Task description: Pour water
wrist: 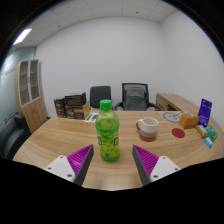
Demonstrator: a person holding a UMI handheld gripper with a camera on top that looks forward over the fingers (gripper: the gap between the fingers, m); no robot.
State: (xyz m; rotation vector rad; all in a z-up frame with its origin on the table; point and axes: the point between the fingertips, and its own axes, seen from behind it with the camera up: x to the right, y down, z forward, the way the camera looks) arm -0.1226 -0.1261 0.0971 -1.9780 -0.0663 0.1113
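A green plastic bottle [107,132] with a green cap and a yellow-green label stands upright on the wooden table [60,140], just ahead of my fingers and slightly left of the midline. A cream-coloured cup [148,127] sits on the table to the bottle's right, a little farther away. My gripper [113,160] is open, its two purple pads [81,159] spread wide, with nothing between them. The bottle's base lies just beyond the fingertips.
At the table's right end lie an orange round object [189,121], a dark coaster-like disc [173,117], a purple box [205,110] and small items. Cardboard boxes [72,106] and two office chairs [134,97] stand behind the table. A wooden shelf [30,90] is at the left wall.
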